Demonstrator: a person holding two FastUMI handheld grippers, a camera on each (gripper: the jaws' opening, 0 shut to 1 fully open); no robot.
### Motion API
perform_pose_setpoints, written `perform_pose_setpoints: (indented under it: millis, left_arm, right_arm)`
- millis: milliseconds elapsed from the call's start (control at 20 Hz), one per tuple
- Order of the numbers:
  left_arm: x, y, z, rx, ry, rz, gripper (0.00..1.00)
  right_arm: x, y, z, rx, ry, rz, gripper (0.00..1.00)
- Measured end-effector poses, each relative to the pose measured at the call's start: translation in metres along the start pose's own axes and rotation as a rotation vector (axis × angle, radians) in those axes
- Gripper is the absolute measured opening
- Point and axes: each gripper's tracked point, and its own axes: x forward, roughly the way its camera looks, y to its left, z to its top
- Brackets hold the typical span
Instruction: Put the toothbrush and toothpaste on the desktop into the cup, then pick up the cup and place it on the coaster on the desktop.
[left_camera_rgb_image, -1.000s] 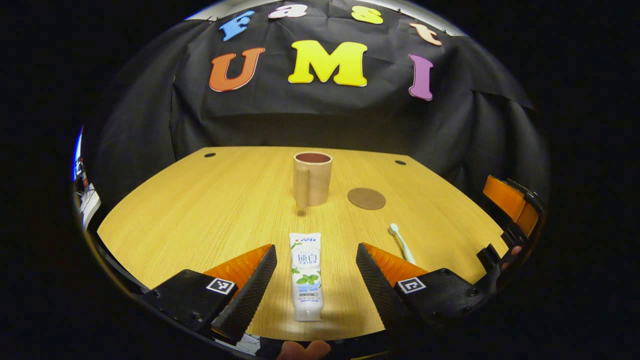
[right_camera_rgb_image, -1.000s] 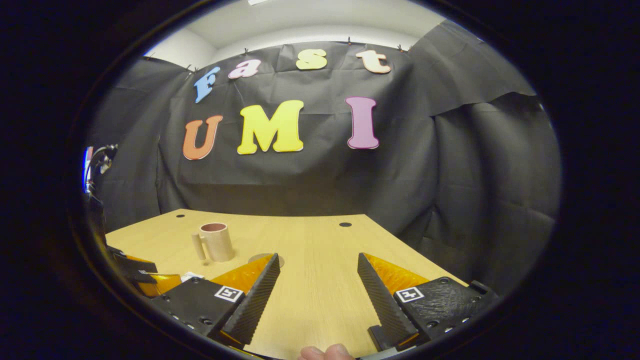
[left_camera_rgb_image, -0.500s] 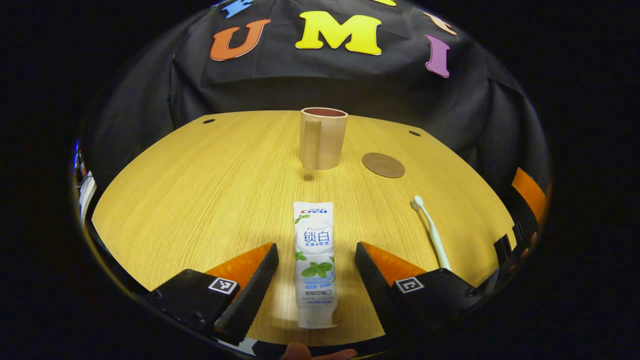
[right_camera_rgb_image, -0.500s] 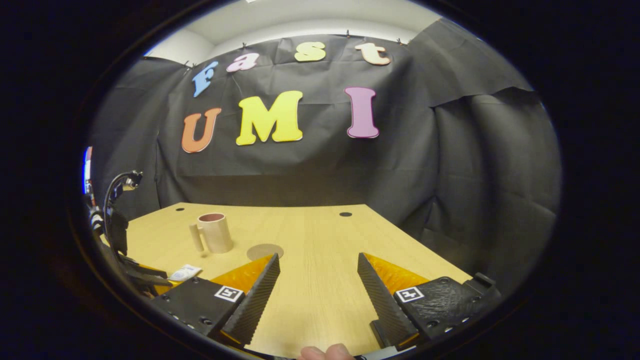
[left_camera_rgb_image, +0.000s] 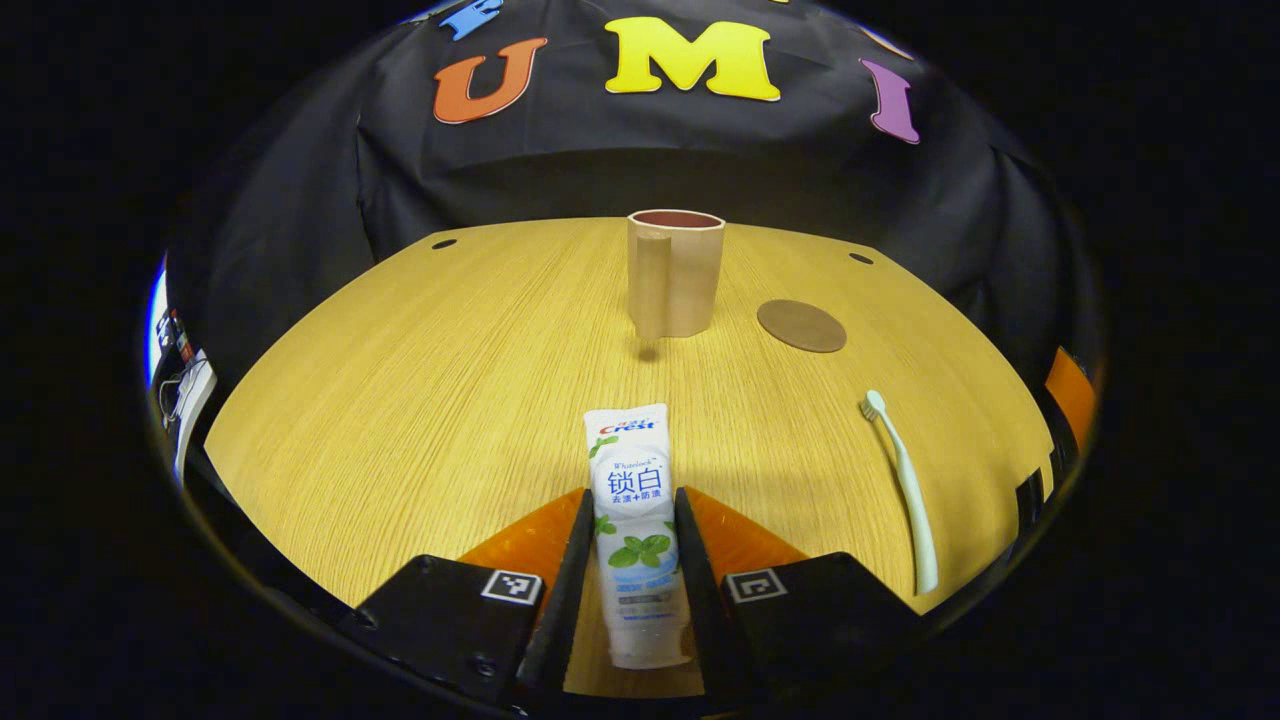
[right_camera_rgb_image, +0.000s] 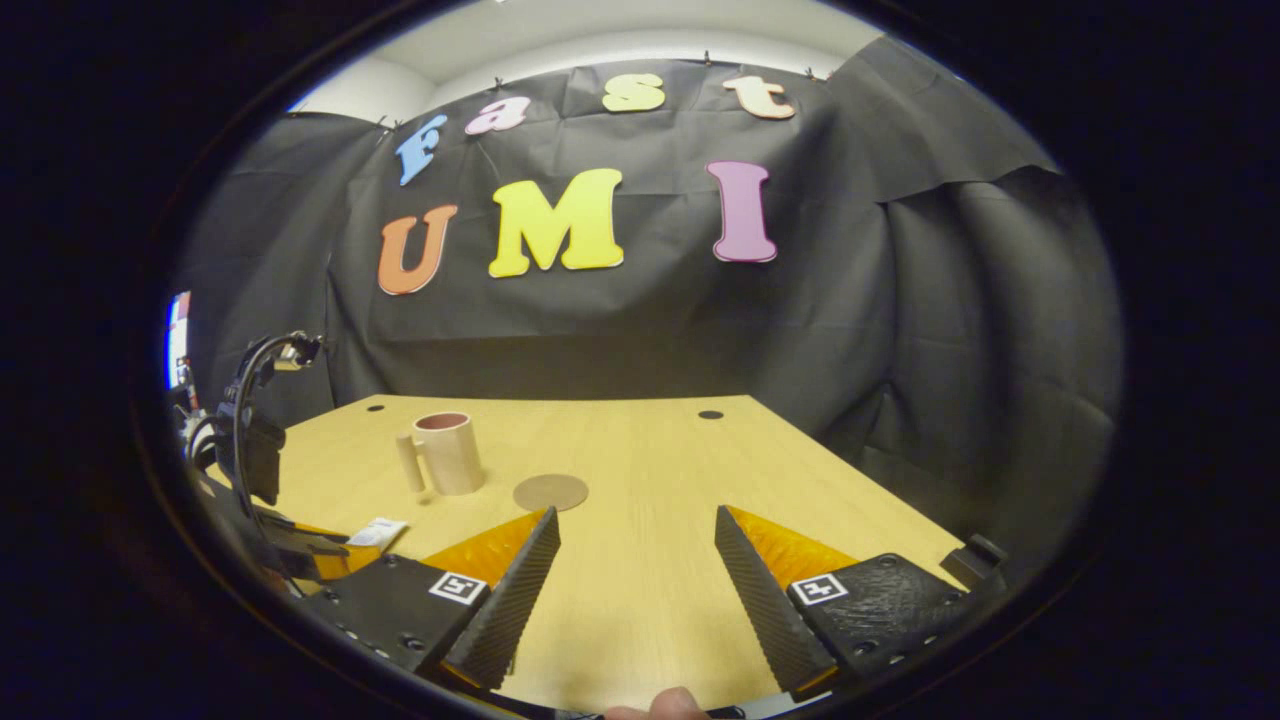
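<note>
Left claw (left_camera_rgb_image: 630, 560) clamped on toothpaste (left_camera_rgb_image: 634, 520) lying flat on table (left_camera_rgb_image: 420, 380); right claw (right_camera_rgb_image: 637, 560) apart, idle; advise lifting level, then tipping upright over cup (left_camera_rgb_image: 675, 272).

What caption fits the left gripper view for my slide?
Left gripper shut on the white toothpaste tube lying on the wooden desktop; tan cup beyond.

one cup (left_camera_rgb_image: 675, 272), one coaster (left_camera_rgb_image: 801, 326), one toothbrush (left_camera_rgb_image: 903, 486), one toothpaste (left_camera_rgb_image: 636, 530)
</note>
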Motion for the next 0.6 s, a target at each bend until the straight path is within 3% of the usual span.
perform_pose_setpoints:
  millis: [150, 200, 250, 600]
  left_arm:
    - [0.001, -0.002, 0.000, -0.017, 0.003, -0.012, 0.46]
    - [0.000, -0.004, 0.001, -0.028, 0.004, -0.032, 0.50]
    - [-0.003, -0.006, 0.002, -0.036, 0.000, -0.044, 0.45]
    - [-0.040, -0.005, 0.041, -0.014, -0.146, -0.061, 0.43]
  right_arm:
    - [0.003, 0.017, -0.014, -0.020, 0.045, 0.037, 0.94]
    - [0.004, 0.022, -0.020, -0.028, 0.062, 0.045, 0.94]
    - [0.006, 0.027, -0.025, -0.030, 0.079, 0.055, 0.94]
    - [0.023, 0.066, -0.061, -0.063, 0.208, 0.106, 0.95]
